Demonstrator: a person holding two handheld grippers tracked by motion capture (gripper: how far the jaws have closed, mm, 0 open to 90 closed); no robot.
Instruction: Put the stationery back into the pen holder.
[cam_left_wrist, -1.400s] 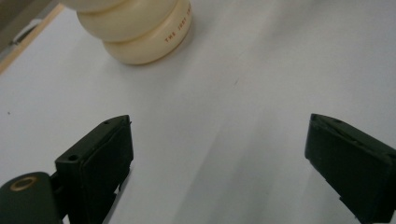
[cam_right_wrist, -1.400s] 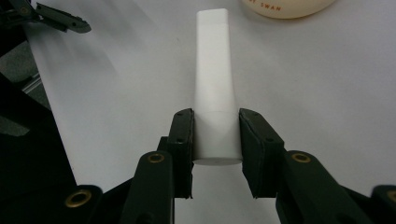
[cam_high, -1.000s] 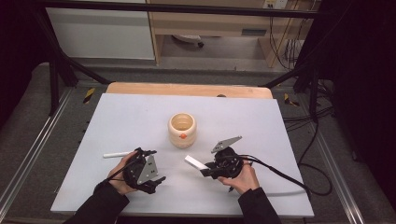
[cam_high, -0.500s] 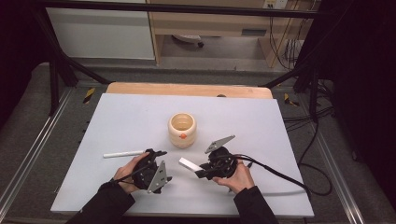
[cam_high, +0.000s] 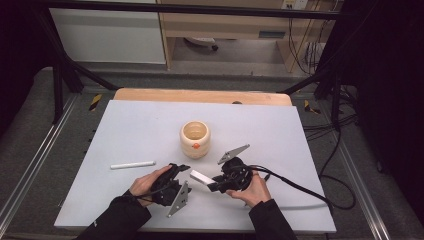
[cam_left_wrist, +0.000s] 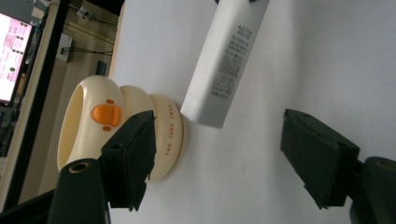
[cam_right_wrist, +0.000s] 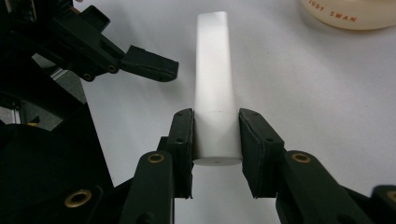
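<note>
High view: at the near edge of the white bench (cam_high: 310, 150), two dark-sleeved forearms come in from the bottom, each hand holding a black claw. The left claw (cam_high: 181, 170) sits near the middle of the near edge, with its grey three-cornered plate lying low toward the person. The right claw (cam_high: 212, 186) is just to its right, and its jaws pinch the cap end of a white flat-ended plastic tube (cam_high: 201, 177), which points left and slightly far, toward the left claw. A black cable trails from the right claw off the right side of the bench.

In the right claw's own view the two black jaws are pressed against either side of the tube's round cap (cam_right_wrist: 217, 140), and the tube's body widens to a flat crimped end beyond them, above the bench surface. The tip of the left claw (cam_right_wrist: 149, 63) shows just left of that end, not touching it.

In the left gripper view the jaws are spread wide with nothing between them; the printed end of the tube (cam_left_wrist: 224, 70) lies beyond the gap.

Farther off, at the middle of the bench, stands a cream-coloured rounded ceramic cup with an orange mark (cam_high: 195, 139), upright and apart from both claws. To the left, a slim white stick (cam_high: 133, 164) lies flat on the bench, well apart from the left hand.
</note>
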